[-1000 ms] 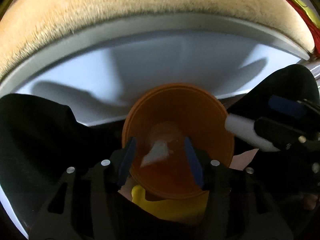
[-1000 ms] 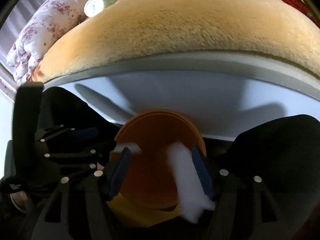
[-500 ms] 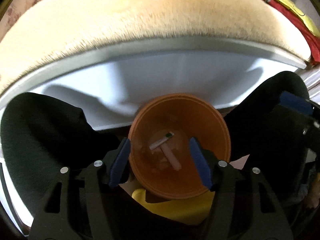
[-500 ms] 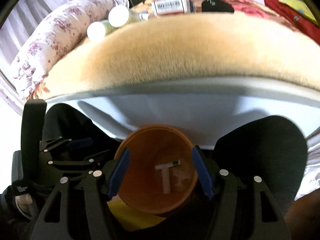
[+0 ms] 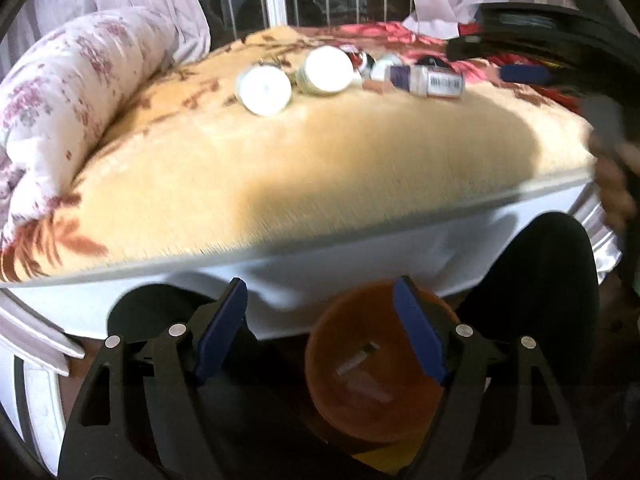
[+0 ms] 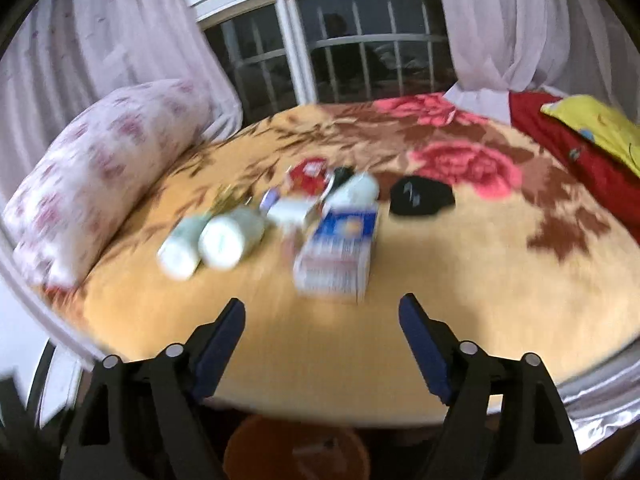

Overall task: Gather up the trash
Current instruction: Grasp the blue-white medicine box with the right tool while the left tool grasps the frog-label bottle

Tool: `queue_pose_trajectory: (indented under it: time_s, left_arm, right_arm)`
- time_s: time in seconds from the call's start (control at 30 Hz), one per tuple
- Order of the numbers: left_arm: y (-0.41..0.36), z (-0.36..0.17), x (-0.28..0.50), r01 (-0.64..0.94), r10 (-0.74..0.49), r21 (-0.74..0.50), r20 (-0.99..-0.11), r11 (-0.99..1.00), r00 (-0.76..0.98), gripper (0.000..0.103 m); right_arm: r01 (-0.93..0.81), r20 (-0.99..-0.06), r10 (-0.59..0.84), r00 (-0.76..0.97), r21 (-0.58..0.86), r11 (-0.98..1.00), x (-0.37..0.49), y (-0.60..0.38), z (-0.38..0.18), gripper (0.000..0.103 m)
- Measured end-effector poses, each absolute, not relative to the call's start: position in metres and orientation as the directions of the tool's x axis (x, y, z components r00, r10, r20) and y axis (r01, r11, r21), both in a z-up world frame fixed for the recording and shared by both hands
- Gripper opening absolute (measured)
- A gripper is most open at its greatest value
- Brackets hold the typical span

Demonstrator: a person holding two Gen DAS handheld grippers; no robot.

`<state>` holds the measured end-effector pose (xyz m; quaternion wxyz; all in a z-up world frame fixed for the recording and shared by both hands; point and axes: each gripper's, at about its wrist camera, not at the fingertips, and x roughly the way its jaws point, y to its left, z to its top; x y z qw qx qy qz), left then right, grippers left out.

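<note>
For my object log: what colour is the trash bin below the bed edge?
Orange; the trash bin shows best in the left wrist view, with small scraps inside.

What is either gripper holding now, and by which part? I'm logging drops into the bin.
Nothing is held. The left gripper and right gripper are both empty, their jaws opening.

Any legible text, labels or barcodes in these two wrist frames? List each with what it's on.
No text can be read in either view.
Bottle: white label with a barcode, digits too blurred.
Box: blue and white print with red lines, motion-blurred, unreadable.
Red packet: white marking, too small and blurred.
Black item: pale marks, not legible.
White caps: no print visible.
</note>
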<state>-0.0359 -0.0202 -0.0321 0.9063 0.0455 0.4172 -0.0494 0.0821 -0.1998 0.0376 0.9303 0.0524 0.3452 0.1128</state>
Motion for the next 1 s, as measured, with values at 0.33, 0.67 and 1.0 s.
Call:
queue_pose_trajectory:
  time_s: [0.33,0.67,1.0]
  left_arm:
    - [0.018,-0.018,-0.017,0.057,-0.075,-0.05,-0.749,0.997,0.658,0.074]
    - [0.032,-0.014,-0.004,0.042,-0.108,-0.108,-0.729,0.993,0.676,0.074]
    - [0.034,-0.006,0.007,0.001,-0.104,-0.142,-0.723,0.99,0.683,0.078]
  right_arm:
    - [-0.086,-0.821,0.2,0.535,0.182,0.979,0.194,-0.189,0.019,0.078]
    - [-0.1,-0.924,0.169,0.343,0.143,0.985,0.223,-0.188,-0.018,0.053]
    - [-0.17,-0.763,0.257,0.593,0.194,0.966,0.152,-0.208,0.018,0.05]
